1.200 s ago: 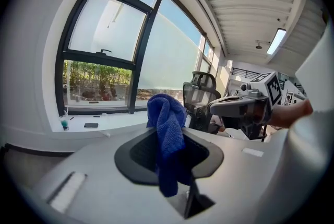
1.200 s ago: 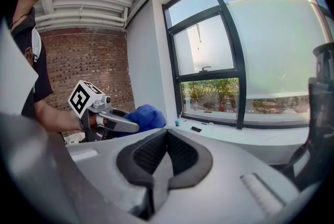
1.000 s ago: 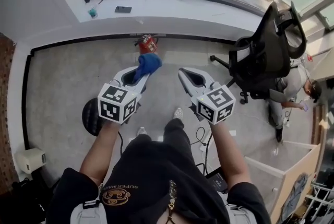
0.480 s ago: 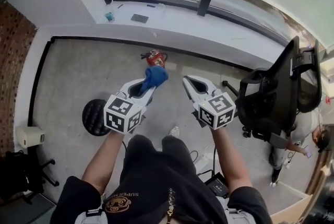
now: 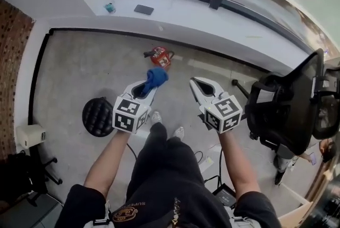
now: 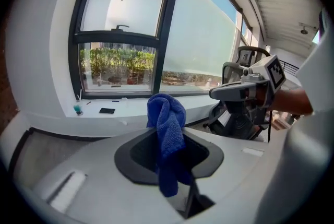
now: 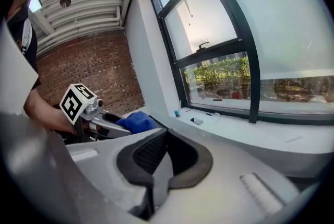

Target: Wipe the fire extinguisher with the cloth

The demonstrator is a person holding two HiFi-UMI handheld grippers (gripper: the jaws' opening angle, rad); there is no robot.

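Blue cloth (image 6: 167, 113) in left tongs (image 5: 145, 87), extinguisher (image 5: 161, 56) beyond

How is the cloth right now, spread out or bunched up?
Bunched: the blue cloth sits crumpled, pinched between the closed jaws of the left gripper.

The only wording I can read is on my black shirt (image 5: 159, 184): pale print (image 5: 141, 204), upside down from here, beginning "SUPER", the rest too small to tell, beside a round emblem (image 5: 118, 214). The cube (image 5: 130, 114) on my left gripper (image 5: 152, 79) and the one on my right gripper (image 5: 195, 82) carry black-and-white square markers.
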